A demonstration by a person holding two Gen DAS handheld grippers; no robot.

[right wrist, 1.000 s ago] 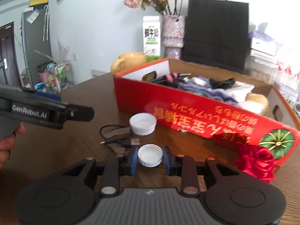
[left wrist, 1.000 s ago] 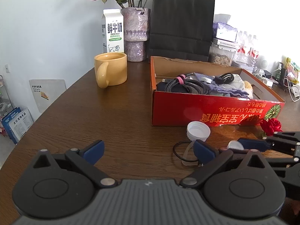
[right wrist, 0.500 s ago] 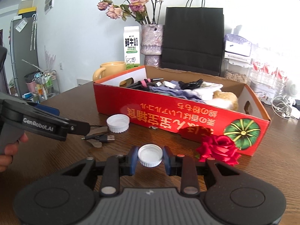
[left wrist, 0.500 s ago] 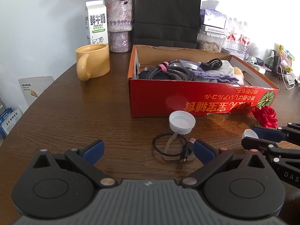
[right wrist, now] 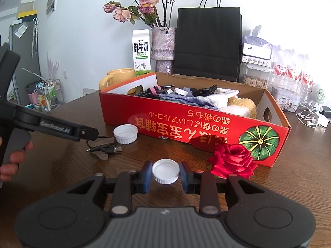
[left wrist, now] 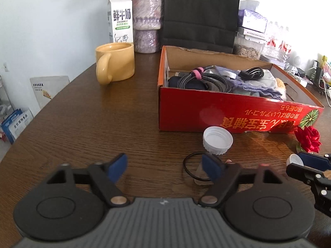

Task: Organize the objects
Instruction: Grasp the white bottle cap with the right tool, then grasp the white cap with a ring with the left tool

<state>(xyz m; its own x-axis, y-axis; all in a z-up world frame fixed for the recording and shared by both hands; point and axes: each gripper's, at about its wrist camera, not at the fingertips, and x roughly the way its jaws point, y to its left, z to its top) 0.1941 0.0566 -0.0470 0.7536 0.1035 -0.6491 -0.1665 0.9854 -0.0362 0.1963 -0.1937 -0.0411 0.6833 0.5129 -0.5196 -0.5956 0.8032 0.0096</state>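
Observation:
My right gripper (right wrist: 166, 174) is shut on a small white bottle cap (right wrist: 165, 171), held above the table in front of the red cardboard box (right wrist: 194, 124). The cap also shows at the right edge of the left wrist view (left wrist: 294, 159). My left gripper (left wrist: 165, 166) is open and empty, low over the table. A larger white cap (left wrist: 217, 140) lies near the box front, with a black USB cable (left wrist: 192, 168) beside it. A red fabric rose (right wrist: 232, 161) lies at the box's right front corner.
The box holds cables and cloth items. A yellow mug (left wrist: 115, 63), milk carton (left wrist: 121, 18), vase of dried flowers (right wrist: 163, 47) and black paper bag (left wrist: 200, 14) stand behind. Clutter and earphones (right wrist: 306, 113) sit at the far right.
My right gripper has risen and pulled back with the small cap still held. My left gripper has shifted left, so the box sits further right in its view.

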